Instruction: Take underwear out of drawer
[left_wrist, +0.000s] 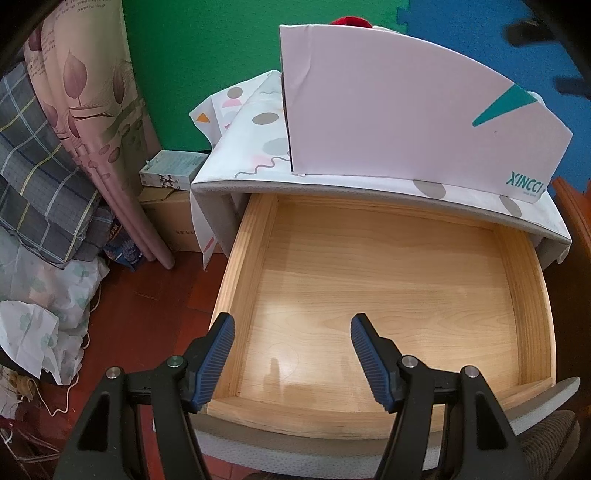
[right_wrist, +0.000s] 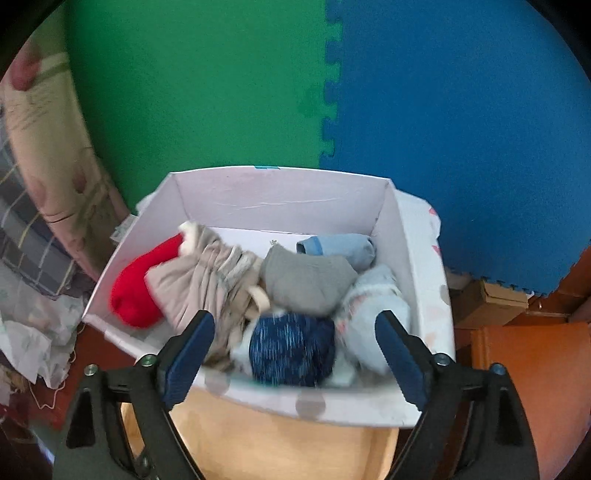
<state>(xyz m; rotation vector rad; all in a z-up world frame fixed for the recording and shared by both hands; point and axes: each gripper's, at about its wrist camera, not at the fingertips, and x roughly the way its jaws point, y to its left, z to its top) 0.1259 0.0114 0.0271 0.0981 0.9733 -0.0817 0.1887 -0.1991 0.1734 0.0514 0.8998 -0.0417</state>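
The pulled-out wooden drawer (left_wrist: 240, 280) shows only its bare bottom. My left gripper (left_wrist: 292, 325) hangs open over its front half with nothing between the fingers. On the cabinet top stands a white cardboard box (right_wrist: 280, 199), which holds folded underwear and clothes: a red piece (right_wrist: 136, 291), a beige one (right_wrist: 207, 280), a grey one (right_wrist: 306, 284), a light blue one (right_wrist: 340, 247), a pale printed one (right_wrist: 373, 299) and a dark blue speckled one (right_wrist: 291, 347). My right gripper (right_wrist: 294, 321) is open above the box's near side. The speckled piece lies below its fingers, and the pads do not touch it.
A patterned cloth (left_wrist: 258, 122) covers the cabinet top under the white box (left_wrist: 406, 110). Bedding and curtains (left_wrist: 55, 147) pile up at the left, with cardboard boxes (left_wrist: 173, 221) on the red floor. Green and blue foam mats (right_wrist: 325, 92) line the wall. An orange-brown cabinet (right_wrist: 535, 369) stands at the right.
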